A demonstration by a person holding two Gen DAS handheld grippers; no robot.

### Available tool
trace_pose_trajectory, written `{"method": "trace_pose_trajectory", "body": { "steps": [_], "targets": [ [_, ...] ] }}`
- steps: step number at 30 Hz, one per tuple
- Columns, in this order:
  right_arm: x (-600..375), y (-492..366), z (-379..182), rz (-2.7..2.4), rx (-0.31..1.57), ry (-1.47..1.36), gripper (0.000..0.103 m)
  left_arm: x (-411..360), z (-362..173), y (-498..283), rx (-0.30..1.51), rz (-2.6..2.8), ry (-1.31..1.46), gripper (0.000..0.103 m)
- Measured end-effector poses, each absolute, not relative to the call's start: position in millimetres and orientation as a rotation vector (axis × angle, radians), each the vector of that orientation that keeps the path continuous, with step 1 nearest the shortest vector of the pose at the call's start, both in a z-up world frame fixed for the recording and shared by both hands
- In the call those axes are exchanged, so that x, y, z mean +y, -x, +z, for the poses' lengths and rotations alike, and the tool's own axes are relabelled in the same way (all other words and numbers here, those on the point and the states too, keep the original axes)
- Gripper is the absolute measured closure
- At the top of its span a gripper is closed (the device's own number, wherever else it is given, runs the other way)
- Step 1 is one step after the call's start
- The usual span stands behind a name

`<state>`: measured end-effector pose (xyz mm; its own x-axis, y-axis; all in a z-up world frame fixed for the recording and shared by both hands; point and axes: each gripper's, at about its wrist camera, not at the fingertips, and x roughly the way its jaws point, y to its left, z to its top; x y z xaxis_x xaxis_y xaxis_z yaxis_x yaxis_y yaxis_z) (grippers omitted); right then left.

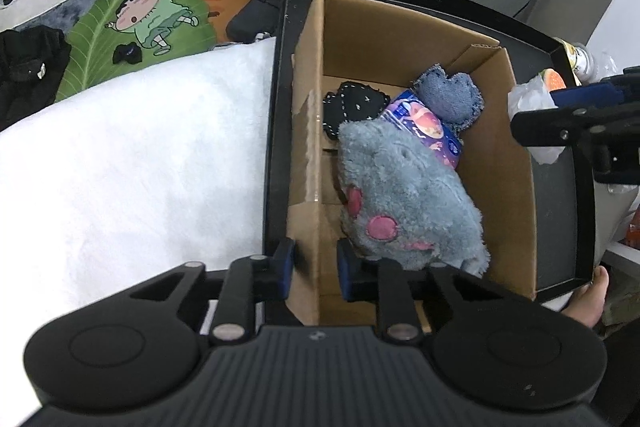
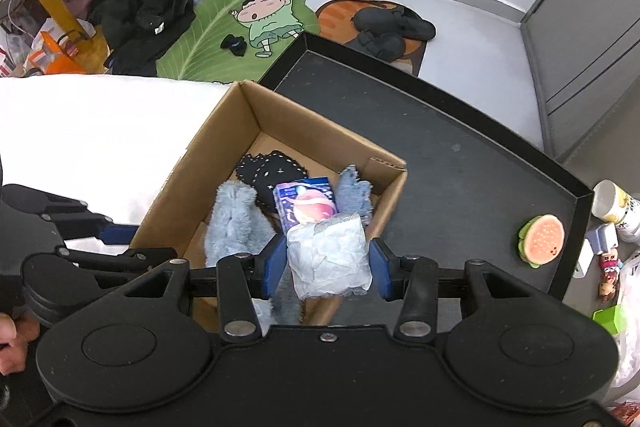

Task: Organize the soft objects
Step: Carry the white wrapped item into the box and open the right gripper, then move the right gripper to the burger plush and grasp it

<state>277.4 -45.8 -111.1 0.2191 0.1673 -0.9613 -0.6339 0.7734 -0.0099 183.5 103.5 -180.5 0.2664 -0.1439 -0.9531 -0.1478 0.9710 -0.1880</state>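
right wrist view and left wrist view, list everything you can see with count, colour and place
cardboard box: one, brown, in the black tray
black tray: one, beside the white bedding
grey plush: one, pink patches, in the box
purple pack: one, in the box
denim piece: one, blue, in the box
black stitched piece: one, in the box
burger toy: one, orange-green, on the tray rim
white bedding: one
leaf rug: one, green, floor
white packet: one, in the right gripper
left gripper: straddling the box wall

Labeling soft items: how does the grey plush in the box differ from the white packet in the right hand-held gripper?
1. The grey plush is fuzzy with pink patches; the white packet is smooth, crinkly plastic.
2. Plush lies in the cardboard box; packet is clamped in the right hand-held gripper.
3. Plush looks larger.
Both look soft.
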Motion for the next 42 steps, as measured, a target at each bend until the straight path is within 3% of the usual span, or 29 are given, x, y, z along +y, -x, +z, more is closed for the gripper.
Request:
{"method": "trace_pose_trajectory", "body": {
  "steps": [4,36,42],
  "targets": [
    [-40,-273,-117,0.579,1.253,0.465,0.059,107,-184,-180,1.299,0.008,0.275,0.091],
    [-102,-295,-119,0.491,1.273,0.365,0.056,105,-171,-198,1.335,-0.007,0.227,0.086],
    [-129,-306,-127,0.452,1.272,0.31,0.052,96,-168,-204,1.336,0.005,0.198,0.066]
  ]
}}
